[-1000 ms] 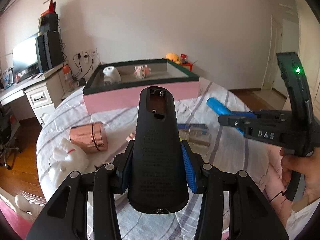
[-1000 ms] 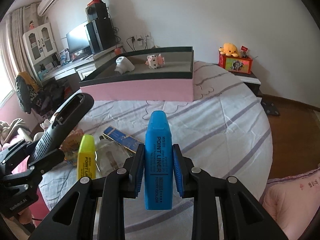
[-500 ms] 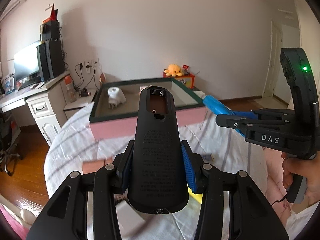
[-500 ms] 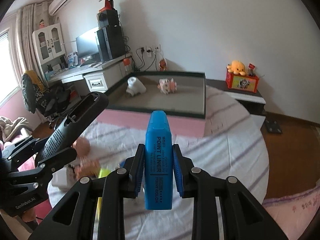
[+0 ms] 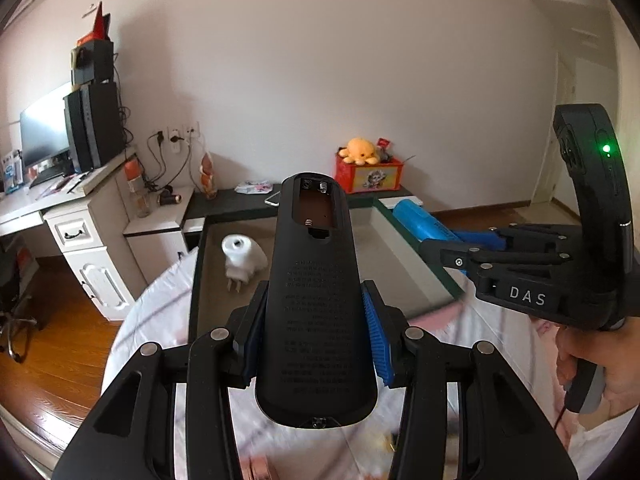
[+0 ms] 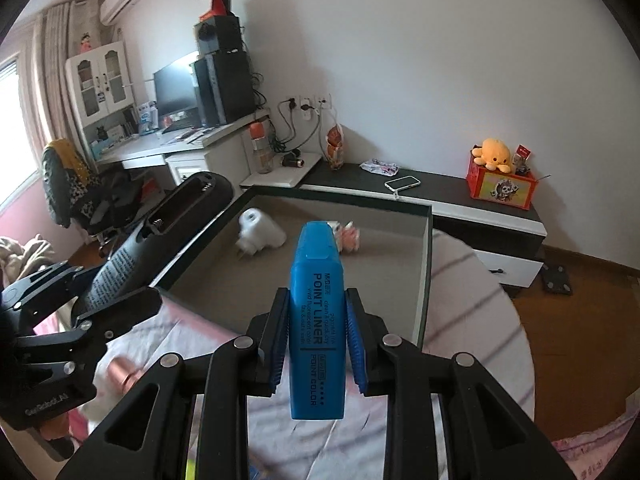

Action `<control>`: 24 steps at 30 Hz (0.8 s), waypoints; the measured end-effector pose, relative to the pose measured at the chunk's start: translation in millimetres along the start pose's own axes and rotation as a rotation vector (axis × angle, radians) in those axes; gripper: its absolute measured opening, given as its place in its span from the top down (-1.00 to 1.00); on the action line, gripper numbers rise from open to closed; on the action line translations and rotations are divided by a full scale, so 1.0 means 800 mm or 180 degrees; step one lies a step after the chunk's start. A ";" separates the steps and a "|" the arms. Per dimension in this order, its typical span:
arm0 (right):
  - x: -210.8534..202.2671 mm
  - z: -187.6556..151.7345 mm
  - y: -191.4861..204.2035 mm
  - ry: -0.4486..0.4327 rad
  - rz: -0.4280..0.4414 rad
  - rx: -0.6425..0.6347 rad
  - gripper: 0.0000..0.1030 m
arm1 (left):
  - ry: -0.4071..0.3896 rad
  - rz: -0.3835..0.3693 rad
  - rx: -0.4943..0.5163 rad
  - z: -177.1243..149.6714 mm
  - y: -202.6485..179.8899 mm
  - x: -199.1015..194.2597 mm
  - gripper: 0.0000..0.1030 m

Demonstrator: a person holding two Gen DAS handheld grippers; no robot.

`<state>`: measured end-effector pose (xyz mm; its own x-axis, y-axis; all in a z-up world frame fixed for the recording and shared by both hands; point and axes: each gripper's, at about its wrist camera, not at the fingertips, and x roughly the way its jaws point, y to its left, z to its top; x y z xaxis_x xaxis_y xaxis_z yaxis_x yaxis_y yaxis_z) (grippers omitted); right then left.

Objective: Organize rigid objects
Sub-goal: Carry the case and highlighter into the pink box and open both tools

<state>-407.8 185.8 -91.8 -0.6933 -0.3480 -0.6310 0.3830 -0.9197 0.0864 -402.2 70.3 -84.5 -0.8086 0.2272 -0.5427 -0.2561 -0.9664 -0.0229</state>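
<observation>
My left gripper (image 5: pixel 316 336) is shut on a black remote control (image 5: pixel 316 296) with its battery bay open, held above the near edge of the pink box (image 5: pixel 408 264). My right gripper (image 6: pixel 316 340) is shut on a blue highlighter (image 6: pixel 318 320), held over the box's near side (image 6: pixel 420 280). Inside the box lie a white plug adapter (image 5: pixel 242 256), which also shows in the right wrist view (image 6: pixel 260 236), and a small pink pig toy (image 6: pixel 348 238). The right gripper with the highlighter shows in the left wrist view (image 5: pixel 424 228). The left gripper with the remote shows in the right wrist view (image 6: pixel 132 248).
The box stands on a round bed with striped sheets (image 6: pixel 472 312). A rose-gold object (image 6: pixel 124 374) lies on the bed at lower left. Behind are a dark shelf with a phone (image 6: pixel 402 183), a red box with a yellow plush (image 6: pixel 500 178), and a desk with a monitor (image 5: pixel 44 136).
Both grippers have risen and moved forward over the box, each keeping its object. The loose items on the bed have dropped out of sight below.
</observation>
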 end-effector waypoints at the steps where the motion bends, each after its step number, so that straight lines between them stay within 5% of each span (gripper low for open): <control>1: 0.009 0.006 -0.004 0.0037 -0.0010 0.0007 0.48 | 0.0047 -0.0002 0.0002 0.008 0.004 0.013 0.14; 11: 0.123 0.050 -0.046 0.0571 -0.0105 0.0113 0.48 | 0.0617 -0.0069 -0.0018 0.046 0.031 0.128 0.14; 24: 0.209 0.058 -0.077 0.1339 -0.0450 0.0093 0.48 | 0.1216 -0.0073 -0.0153 0.036 0.042 0.228 0.14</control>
<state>-575.6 175.7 -166.5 -0.4266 -0.1197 -0.8965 0.2807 -0.9598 -0.0054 -573.4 83.0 -159.9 -0.5450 0.1963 -0.8151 -0.2394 -0.9682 -0.0731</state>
